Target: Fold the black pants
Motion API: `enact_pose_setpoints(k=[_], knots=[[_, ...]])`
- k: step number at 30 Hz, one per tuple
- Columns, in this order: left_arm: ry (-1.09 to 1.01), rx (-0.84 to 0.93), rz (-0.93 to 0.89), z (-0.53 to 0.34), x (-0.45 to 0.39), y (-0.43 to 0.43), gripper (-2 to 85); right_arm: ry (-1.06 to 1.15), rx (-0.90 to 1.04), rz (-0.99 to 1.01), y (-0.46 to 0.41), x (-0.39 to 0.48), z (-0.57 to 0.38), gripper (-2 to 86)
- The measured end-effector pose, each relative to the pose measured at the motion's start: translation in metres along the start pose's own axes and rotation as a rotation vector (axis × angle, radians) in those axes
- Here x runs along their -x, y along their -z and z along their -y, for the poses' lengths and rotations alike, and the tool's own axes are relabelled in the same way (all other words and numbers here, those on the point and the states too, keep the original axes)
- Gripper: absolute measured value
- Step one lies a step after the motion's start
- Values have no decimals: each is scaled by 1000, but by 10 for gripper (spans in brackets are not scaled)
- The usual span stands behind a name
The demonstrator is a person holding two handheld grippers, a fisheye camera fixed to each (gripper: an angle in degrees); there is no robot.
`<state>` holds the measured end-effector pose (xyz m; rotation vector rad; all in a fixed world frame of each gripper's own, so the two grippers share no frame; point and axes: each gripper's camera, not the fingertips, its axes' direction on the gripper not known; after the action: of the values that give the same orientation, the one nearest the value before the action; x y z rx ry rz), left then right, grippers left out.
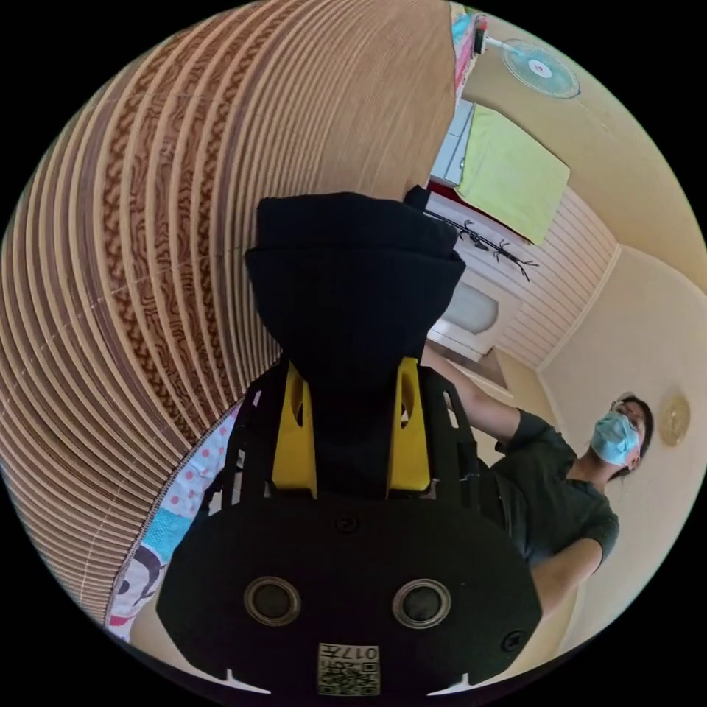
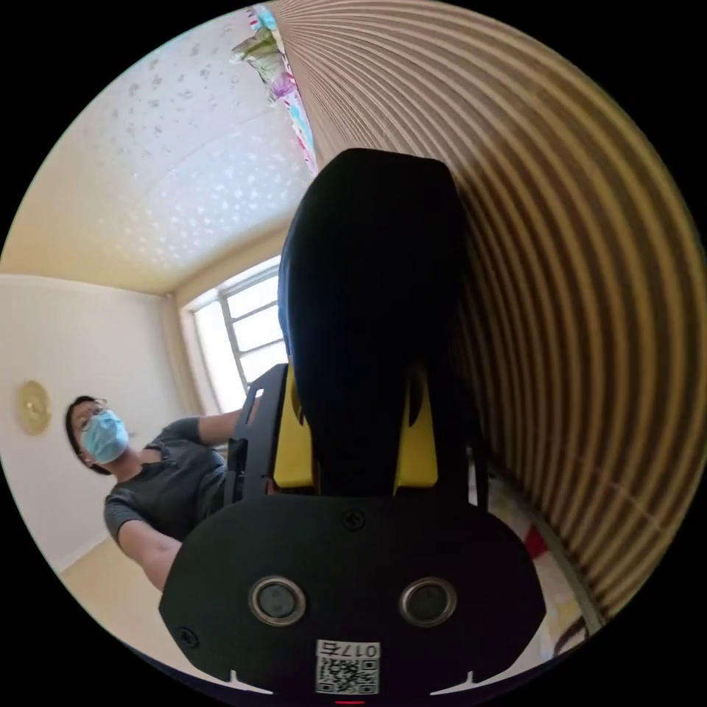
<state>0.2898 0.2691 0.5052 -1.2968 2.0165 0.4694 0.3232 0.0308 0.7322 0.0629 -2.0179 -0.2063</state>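
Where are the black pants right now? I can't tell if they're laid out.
The black pants are bunched between the left gripper's yellow jaws and likewise in the right gripper, beside a ribbed brown surface.

Matt black cloth pants (image 1: pixel 353 294)

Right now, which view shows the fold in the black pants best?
The left gripper view: the black pants show layered folded edges above the claw. In the right gripper view the black pants look like one smooth dark bulge.
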Motion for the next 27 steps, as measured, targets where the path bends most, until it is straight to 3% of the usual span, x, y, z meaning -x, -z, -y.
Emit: enact_pose_setpoints(k=[2, 8, 12, 16, 19, 22, 25, 27], knots=[[-72, 21, 24, -4, -32, 11, 144, 59, -39, 183, -4, 4, -25, 164], [-259, 198, 99, 49, -156, -39, 142, 295, -252, 441, 31, 68, -107, 152], [-351, 371, 160, 145, -249, -115, 144, 396, -472, 373, 98, 139, -162, 149], [-549, 583, 237, 277, -401, -234, 146, 558, -695, 301, 183, 236, -211, 147], [-582, 605, 292, 367, -503, -311, 167, 662, -880, 234, 233, 297, -231, 150], [-501, 471, 530, 439, -562, -352, 194, 556, -1088, 90, 287, 314, -234, 158], [-411, 381, 749, 471, -563, -355, 182, 162, -1271, -173, 336, 287, -229, 165], [-342, 367, 793, 469, -529, -339, 167, -98, -1297, -226, 353, 253, -233, 160]])
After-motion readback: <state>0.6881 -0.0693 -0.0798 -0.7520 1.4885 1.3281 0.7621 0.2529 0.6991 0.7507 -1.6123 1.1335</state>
